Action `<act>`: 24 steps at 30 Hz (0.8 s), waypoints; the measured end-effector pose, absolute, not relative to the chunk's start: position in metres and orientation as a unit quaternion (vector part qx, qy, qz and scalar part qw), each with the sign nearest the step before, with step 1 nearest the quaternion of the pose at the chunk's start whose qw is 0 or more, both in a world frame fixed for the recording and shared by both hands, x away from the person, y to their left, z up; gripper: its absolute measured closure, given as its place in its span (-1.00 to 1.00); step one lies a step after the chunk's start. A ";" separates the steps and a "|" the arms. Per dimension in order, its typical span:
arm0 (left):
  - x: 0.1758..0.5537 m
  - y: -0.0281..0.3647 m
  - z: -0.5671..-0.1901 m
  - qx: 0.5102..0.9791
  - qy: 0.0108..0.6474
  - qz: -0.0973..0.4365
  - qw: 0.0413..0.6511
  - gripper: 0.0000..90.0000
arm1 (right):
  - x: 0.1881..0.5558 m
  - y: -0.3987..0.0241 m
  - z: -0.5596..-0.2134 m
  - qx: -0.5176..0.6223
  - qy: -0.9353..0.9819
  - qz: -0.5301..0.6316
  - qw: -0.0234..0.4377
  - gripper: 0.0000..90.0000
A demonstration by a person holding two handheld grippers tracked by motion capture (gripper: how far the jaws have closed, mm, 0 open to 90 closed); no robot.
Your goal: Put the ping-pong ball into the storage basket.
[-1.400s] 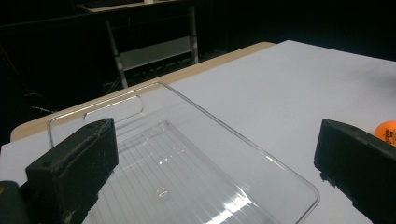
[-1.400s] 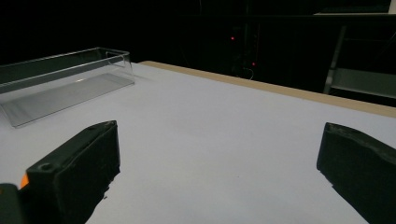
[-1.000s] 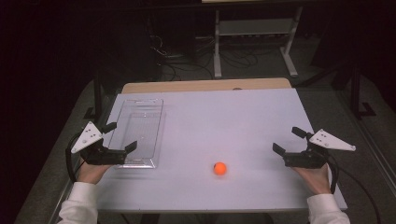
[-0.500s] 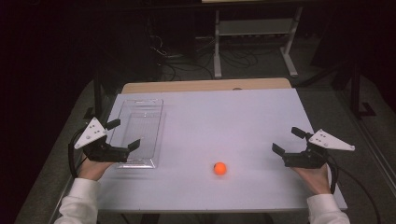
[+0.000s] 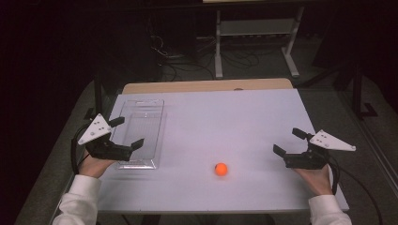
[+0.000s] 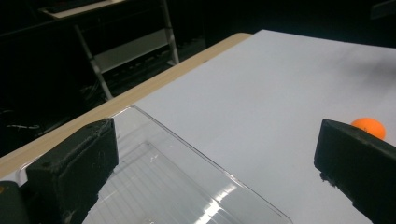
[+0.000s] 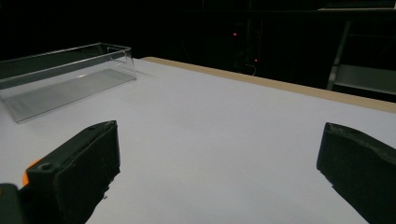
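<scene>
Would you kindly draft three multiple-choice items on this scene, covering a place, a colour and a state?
1. Where is the ball?
A. On the bare table, between the two claws
B. Inside the clear tray
C. In the right claw

2. What colour is the ball?
A. Green
B. Orange
C. White

3. How stands the left claw?
A. Shut on the ball
B. Shut, empty
C. Open, over the tray's near end

Answers: 1 A, the ball rests on the white surface; 2 B, it looks bright orange; 3 C, its jaws are spread apart above the tray.
</scene>
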State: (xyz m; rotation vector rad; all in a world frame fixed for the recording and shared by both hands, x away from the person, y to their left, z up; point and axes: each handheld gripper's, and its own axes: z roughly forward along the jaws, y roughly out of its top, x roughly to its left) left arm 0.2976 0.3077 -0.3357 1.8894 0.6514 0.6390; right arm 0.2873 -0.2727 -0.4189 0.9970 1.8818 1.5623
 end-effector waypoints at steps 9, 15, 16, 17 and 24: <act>0.302 0.297 -0.327 0.793 0.253 0.260 0.489 -1.00 | 0.287 -0.272 -0.419 0.365 0.692 0.572 0.247 -1.00; 0.306 0.291 -0.322 0.802 0.243 0.251 0.485 -1.00 | 0.287 -0.272 -0.419 0.364 0.692 0.572 0.247 -1.00; 0.306 0.291 -0.322 0.802 0.243 0.251 0.485 -1.00 | 0.287 -0.272 -0.419 0.364 0.692 0.572 0.247 -1.00; 0.306 0.289 -0.322 0.804 0.241 0.250 0.483 -1.00 | 0.287 -0.272 -0.419 0.364 0.692 0.572 0.247 -1.00; 0.310 0.279 -0.321 0.812 0.229 0.243 0.479 -1.00 | 0.287 -0.271 -0.419 0.365 0.693 0.571 0.246 -1.00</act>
